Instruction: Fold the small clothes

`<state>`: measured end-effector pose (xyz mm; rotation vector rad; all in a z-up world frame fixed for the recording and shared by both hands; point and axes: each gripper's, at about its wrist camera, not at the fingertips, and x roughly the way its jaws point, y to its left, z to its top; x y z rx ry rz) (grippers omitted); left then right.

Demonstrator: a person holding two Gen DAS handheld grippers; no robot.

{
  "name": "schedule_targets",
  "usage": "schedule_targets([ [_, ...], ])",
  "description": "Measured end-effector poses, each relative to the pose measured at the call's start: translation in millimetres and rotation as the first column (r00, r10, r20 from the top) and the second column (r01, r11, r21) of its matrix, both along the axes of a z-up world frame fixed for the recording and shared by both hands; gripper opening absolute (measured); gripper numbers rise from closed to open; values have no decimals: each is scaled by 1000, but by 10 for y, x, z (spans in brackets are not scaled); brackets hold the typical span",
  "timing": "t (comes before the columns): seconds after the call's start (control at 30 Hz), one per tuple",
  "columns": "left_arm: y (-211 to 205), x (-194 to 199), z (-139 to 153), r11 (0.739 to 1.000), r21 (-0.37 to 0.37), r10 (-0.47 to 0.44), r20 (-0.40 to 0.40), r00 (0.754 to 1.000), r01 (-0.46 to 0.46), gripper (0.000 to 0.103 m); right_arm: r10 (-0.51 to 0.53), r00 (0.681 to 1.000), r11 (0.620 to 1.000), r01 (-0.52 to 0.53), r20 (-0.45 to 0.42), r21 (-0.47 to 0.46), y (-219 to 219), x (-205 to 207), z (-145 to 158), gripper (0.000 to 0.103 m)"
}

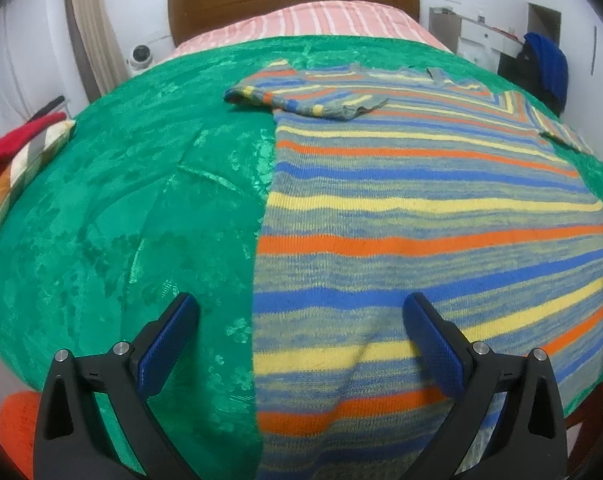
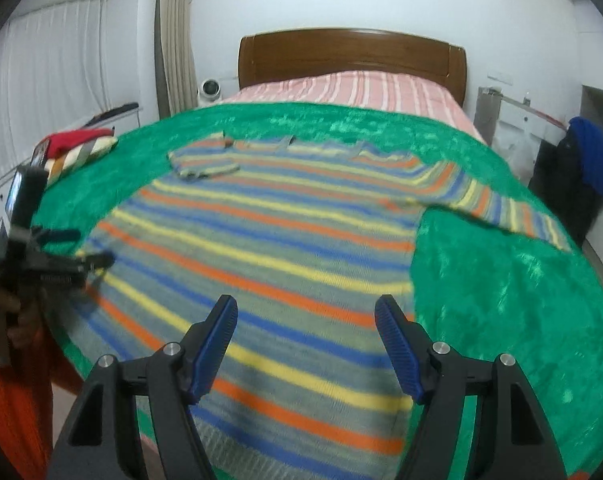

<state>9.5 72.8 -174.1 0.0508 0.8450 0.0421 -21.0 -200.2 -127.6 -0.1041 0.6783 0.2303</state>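
The striped sweater (image 1: 421, 208) lies flat on the green blanket (image 1: 121, 220) covering the bed (image 2: 353, 84), its left sleeve folded in. Left tool (image 1: 301, 320) and right tool (image 2: 306, 320) hover above its hem, both released.

The left gripper (image 1: 301, 312) is hanging with its jaws spread wide, blue fingertips (image 1: 417, 312) gripping nothing. The right gripper (image 2: 306, 312) is likewise gaping, both pads (image 2: 385, 312) bare. Off to its left, the person's hand (image 2: 15, 320) is clutching the other tool's handle.
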Motion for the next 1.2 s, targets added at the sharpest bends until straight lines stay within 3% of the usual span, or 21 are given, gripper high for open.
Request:
schedule_targets([
  [0.33,-29,-6,-31,1000,7,7,3,1000,-7,103,7,992,1000,-7,-128,-5,23,106,-341,72],
  [0.7,-13,1,-38,1000,-2,9,-3,1000,-9,103,15,991,1000,-19,-133,-25,88,116,-439,90],
  [1.2,-16,-2,-39,1000,-1,13,-5,1000,-13,103,15,991,1000,-18,-131,-26,97,121,-464,93],
])
